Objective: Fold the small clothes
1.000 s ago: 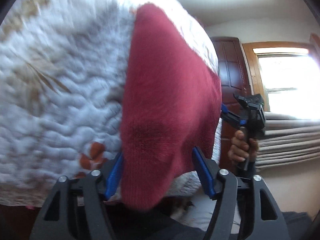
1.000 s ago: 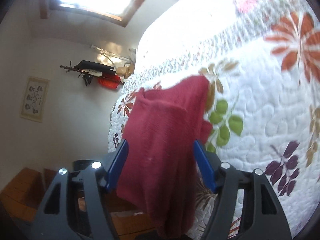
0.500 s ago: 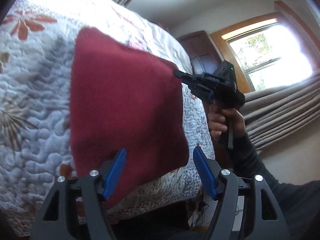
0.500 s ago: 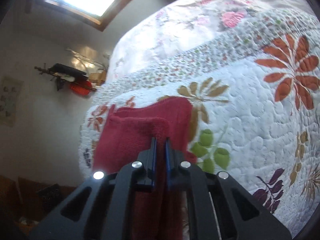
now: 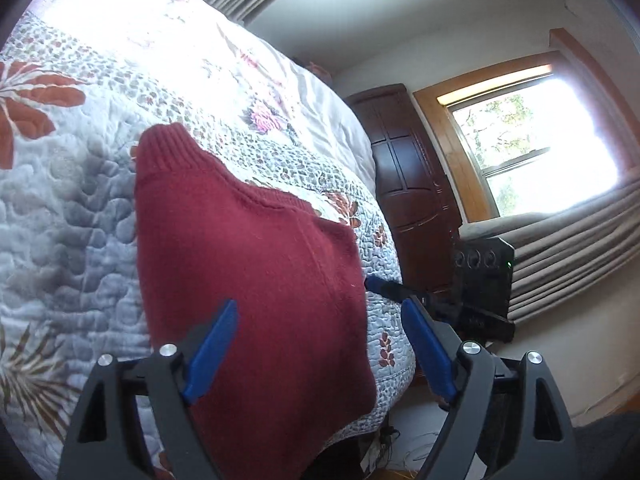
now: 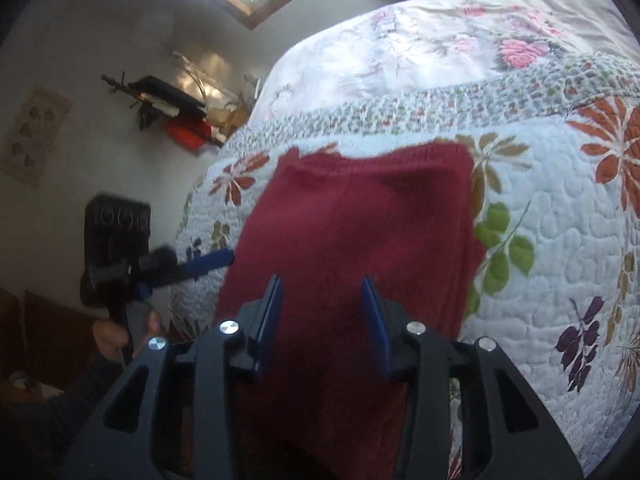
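Ribbed burgundy knit (image 5: 256, 280) on puckered quilt (image 5: 72, 216)

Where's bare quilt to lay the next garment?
Free: the floral quilt right of the dark red knit garment, toward the orange flower, and beyond its ribbed hem. Crowded: the near bed edge, where both open grippers flank the garment.

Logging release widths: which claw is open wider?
The left claw: its blue fingers stand far apart over the red sweater. The right claw is open too, but its gap is clearly narrower.
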Action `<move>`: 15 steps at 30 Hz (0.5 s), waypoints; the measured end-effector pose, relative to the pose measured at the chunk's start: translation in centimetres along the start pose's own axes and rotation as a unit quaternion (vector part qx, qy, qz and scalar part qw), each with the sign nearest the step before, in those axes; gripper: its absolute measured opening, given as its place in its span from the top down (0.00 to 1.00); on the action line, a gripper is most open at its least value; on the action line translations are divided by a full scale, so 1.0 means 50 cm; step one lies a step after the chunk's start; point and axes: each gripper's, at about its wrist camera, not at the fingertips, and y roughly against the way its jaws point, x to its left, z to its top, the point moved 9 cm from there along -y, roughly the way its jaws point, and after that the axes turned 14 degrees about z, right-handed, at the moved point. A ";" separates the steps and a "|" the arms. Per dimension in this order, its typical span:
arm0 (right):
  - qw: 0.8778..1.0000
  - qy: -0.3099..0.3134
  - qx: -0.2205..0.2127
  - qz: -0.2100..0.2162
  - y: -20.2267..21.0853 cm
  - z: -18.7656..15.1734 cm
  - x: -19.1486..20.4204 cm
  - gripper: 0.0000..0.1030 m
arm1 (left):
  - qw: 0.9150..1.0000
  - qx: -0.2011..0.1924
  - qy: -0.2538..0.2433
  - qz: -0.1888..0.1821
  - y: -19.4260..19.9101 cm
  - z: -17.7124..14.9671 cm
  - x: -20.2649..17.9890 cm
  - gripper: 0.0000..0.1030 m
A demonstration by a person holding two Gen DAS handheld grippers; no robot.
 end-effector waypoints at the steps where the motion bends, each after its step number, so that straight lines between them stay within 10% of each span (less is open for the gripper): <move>1: 1.000 0.001 0.007 -0.010 -0.016 -0.010 -0.018 0.69 | 1.000 0.006 -0.002 0.002 -0.021 0.002 0.007 0.19; 3: 0.999 0.008 0.008 -0.050 -0.021 -0.013 -0.059 1.00 | 1.000 0.014 -0.001 0.004 -0.056 0.003 0.018 0.19; 4: 0.999 -0.008 0.003 -0.054 -0.015 -0.011 -0.077 1.00 | 1.000 0.015 -0.003 0.007 -0.065 0.005 0.017 0.19; 10: 0.999 0.002 -0.025 -0.033 0.058 -0.021 0.002 0.71 | 0.999 -0.010 -0.024 0.030 0.031 -0.019 -0.032 0.18; 15: 1.000 0.005 0.009 -0.016 0.012 -0.109 0.035 0.69 | 0.998 0.009 -0.061 -0.002 0.075 -0.132 -0.064 0.17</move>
